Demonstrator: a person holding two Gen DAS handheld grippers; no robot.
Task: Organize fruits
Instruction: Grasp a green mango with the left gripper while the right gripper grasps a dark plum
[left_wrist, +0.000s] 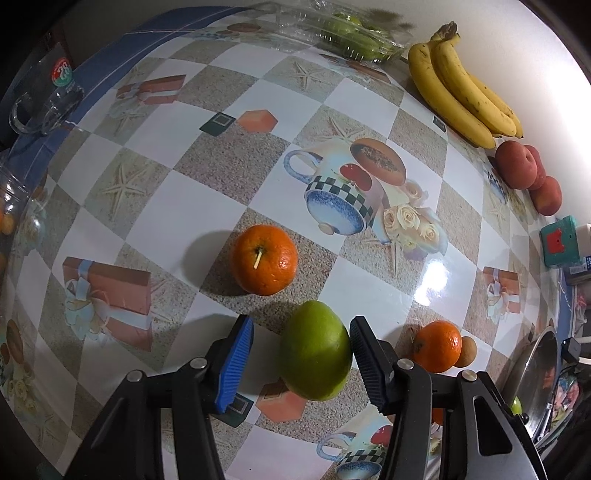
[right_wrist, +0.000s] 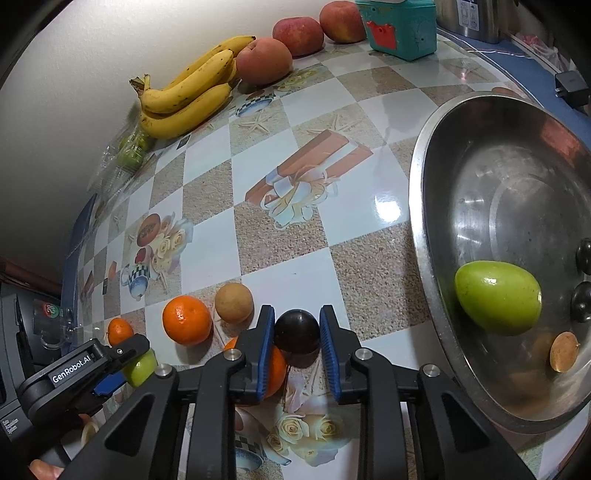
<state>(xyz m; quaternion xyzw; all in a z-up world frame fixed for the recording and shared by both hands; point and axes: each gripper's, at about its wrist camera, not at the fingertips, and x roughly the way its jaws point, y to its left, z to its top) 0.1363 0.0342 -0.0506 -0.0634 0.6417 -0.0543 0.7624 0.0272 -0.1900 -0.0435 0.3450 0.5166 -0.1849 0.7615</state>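
a green mango (left_wrist: 316, 356) sits on the table beside two oranges (left_wrist: 264, 259); another mango (right_wrist: 498, 297) lies in the bowl (right_wrist: 424, 177).

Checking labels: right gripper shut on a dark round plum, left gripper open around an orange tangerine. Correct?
Not quite. In the left wrist view the open left gripper straddles an oval green fruit, not the orange tangerine lying beyond it. The right gripper does clamp the dark round plum.

Right gripper's finger (right_wrist: 264, 354) is covering most of an orange (right_wrist: 276, 369). Steel bowl (right_wrist: 417, 206) is running off the frame's right edge, cutting two dark fruits (right_wrist: 583, 301). Plastic box (left_wrist: 343, 33) of green fruit is blurring at the top edge; kind unclear.
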